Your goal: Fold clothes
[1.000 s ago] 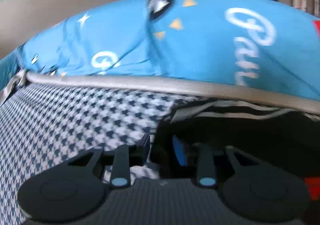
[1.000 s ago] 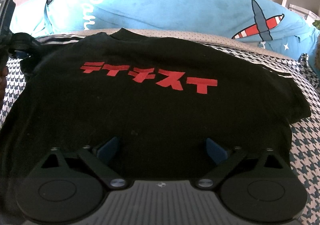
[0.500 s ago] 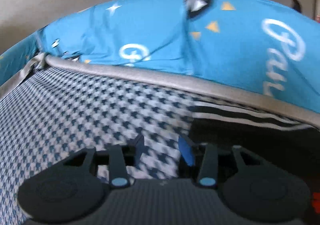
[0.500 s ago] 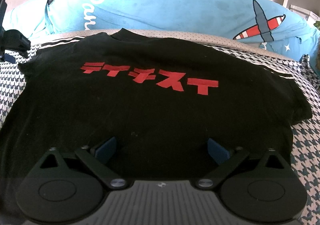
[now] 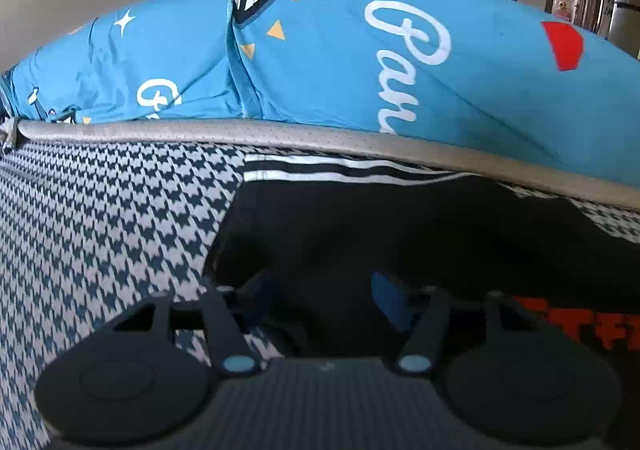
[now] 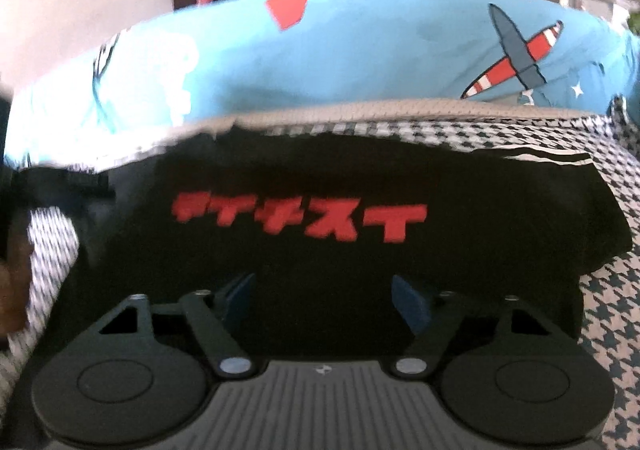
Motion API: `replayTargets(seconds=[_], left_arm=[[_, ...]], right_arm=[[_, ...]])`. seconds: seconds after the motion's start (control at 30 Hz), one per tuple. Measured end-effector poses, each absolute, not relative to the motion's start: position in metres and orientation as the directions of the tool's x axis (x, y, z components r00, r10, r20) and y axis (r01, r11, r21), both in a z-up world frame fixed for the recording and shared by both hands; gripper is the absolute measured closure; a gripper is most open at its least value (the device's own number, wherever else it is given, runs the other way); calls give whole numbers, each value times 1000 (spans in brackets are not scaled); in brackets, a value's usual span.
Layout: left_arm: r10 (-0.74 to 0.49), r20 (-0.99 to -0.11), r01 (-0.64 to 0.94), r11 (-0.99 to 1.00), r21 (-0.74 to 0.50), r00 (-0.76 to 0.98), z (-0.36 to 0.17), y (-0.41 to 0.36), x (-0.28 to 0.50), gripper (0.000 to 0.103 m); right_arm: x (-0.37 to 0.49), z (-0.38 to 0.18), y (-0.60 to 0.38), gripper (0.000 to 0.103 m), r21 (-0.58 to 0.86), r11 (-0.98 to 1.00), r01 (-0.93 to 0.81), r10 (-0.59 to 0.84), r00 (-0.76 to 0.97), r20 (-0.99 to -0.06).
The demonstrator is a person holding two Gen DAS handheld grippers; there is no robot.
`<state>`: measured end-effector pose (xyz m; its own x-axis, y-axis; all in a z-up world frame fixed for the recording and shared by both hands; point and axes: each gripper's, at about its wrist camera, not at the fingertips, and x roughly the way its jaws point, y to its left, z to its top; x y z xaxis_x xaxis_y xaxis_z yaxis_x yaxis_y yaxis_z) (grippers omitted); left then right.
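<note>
Under both tongs: black T-shirt (image 6: 320,178) flat; left tongs (image 5: 324,296), right tongs (image 6: 326,296) agape, empty.

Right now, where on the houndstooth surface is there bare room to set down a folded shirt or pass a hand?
Bare houndstooth cover lies open left of the black T-shirt, bounded by the grey piping behind. A narrower patch shows beyond the shirt's right sleeve. The middle is crowded: the shirt spreads there, with the open left gripper and open right gripper over it.

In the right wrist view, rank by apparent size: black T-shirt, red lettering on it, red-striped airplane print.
1. Black T-shirt
2. Red lettering
3. Red-striped airplane print, farther from the camera, so only apparent size.
</note>
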<state>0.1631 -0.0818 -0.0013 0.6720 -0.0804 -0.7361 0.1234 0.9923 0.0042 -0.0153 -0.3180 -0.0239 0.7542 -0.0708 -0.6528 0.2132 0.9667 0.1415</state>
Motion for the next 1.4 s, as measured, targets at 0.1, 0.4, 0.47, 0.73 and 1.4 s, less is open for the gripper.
replayTargets(seconds=[0.1, 0.4, 0.47, 0.73, 1.4], left_arm=[[-106, -741, 145, 989, -12, 663, 2, -84, 153, 39], [-145, -778, 206, 978, -20, 611, -6, -105, 130, 35], [-152, -780, 225, 974, -15, 607, -8, -112, 128, 32], [-169, -792, 261, 965, -12, 586, -13, -125, 122, 27], [-165, -806, 284, 959, 4, 568, -23, -131, 121, 22]], right_arm=[[-6, -11, -335, 45, 155, 962, 225, -90, 797, -597], [30, -1, -381, 46, 163, 966, 199, -91, 858, -506], [40, -4, -384, 46, 143, 972, 188, -91, 856, -510], [75, -21, -381, 46, 113, 982, 152, -65, 831, -552], [95, -48, -359, 87, -38, 999, 29, -46, 800, -598]])
